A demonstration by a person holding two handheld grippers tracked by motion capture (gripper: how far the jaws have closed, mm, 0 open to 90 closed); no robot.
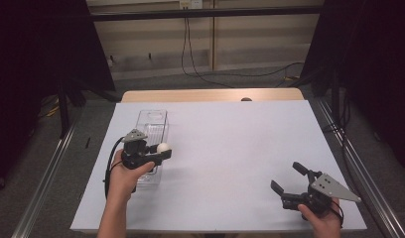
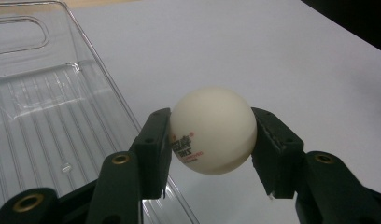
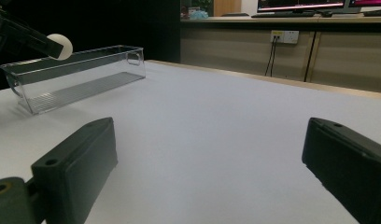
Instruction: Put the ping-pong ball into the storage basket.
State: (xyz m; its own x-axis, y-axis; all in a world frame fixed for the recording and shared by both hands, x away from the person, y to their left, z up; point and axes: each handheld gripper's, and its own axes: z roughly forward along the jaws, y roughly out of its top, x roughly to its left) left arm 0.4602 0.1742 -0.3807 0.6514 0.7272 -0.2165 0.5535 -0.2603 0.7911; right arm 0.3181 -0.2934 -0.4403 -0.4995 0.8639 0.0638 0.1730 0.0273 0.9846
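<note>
A person sits at a pale lavender surface (image 1: 230, 148), holding a black two-jaw claw in each hand. The left claw (image 1: 161, 151) is clamped on a white ping-pong ball (image 1: 163, 147), one jaw pressing each side of it. In the left gripper view the ball (image 2: 212, 130) carries small red lettering low on its face and is held clear of the surface, just beside the long right-hand wall of a clear plastic bin (image 2: 48, 126). From above, the bin (image 1: 153, 126) is a narrow rectangular tray with a handle cut-out at its far end, and the ball sits at the bin's near right edge. In the right gripper view the ball (image 3: 60, 45) appears level with the top rim of the bin (image 3: 76, 77). The right claw (image 1: 290, 179) rests well apart from the bin, toward the near right corner of the surface, its jaws spread wide with nothing between them.
</note>
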